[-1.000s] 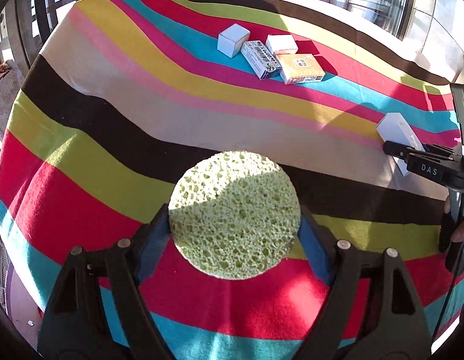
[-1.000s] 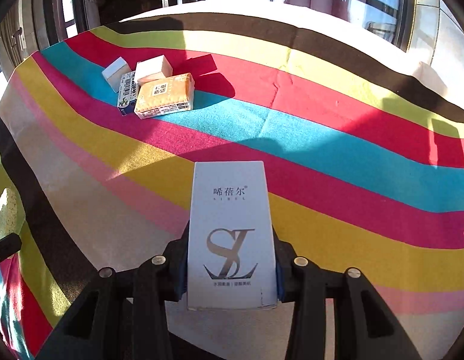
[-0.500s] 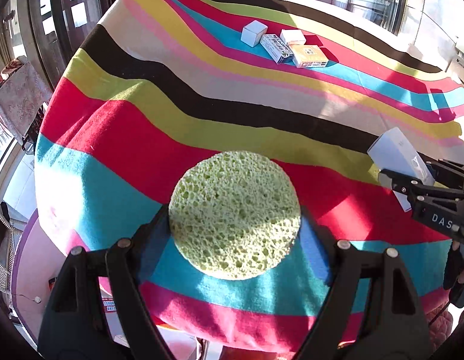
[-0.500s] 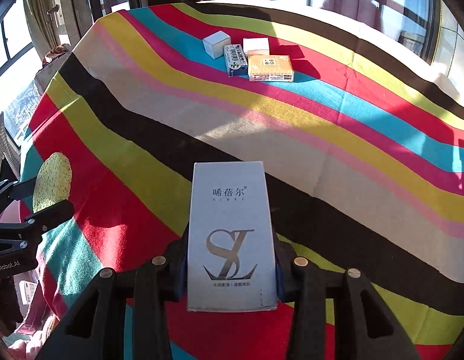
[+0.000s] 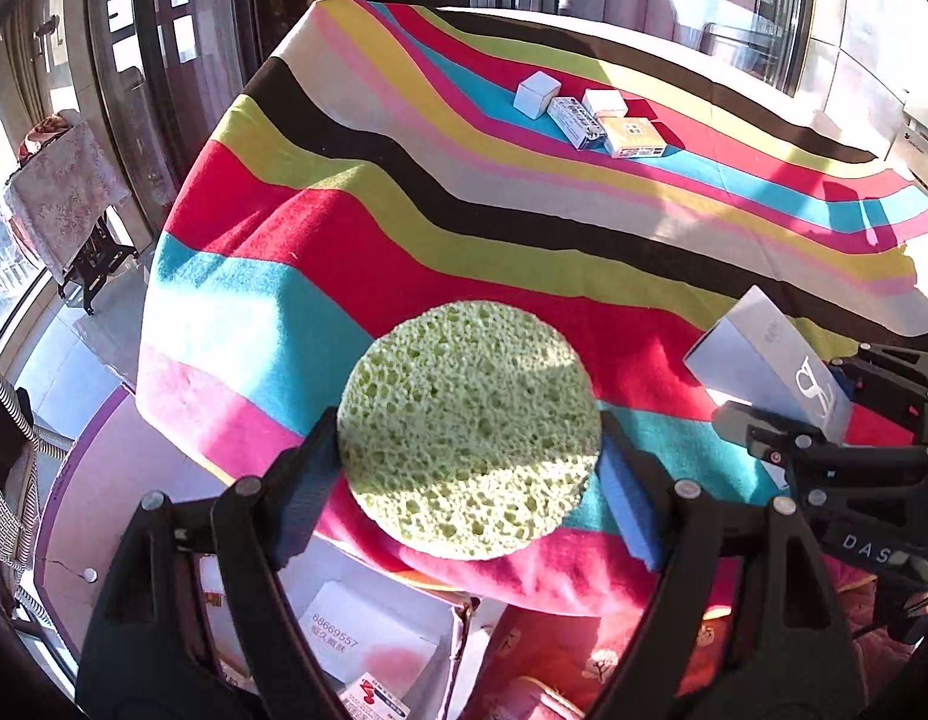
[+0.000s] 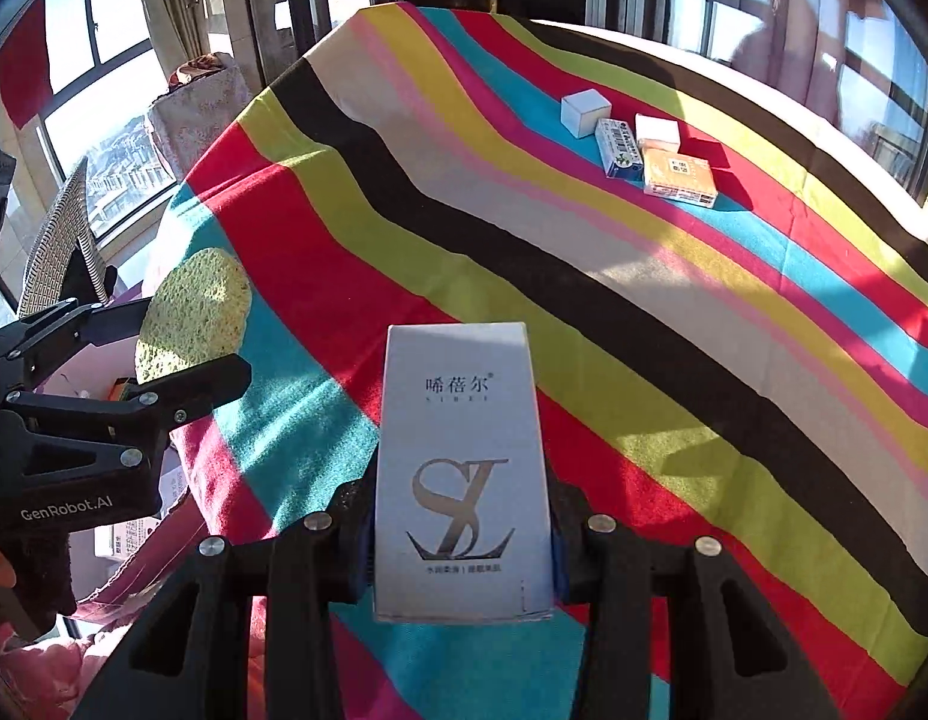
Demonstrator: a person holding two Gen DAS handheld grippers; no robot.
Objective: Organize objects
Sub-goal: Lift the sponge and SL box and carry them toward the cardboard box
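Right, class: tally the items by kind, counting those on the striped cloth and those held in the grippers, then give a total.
Boxes on the cloth: 4 (white cube box, barcode box, small white box, orange box)
Boxes held: 1 (grey SL box)
Sponges held: 1 (green sponge)
Total: 6

The left claw [image 5: 469,444] is clamped on a round green sponge [image 5: 468,427], held above the near edge of the striped surface [image 5: 404,228]. The right claw [image 6: 461,531] grips a white box [image 6: 462,474] upright, just beside the left claw, over the same edge.
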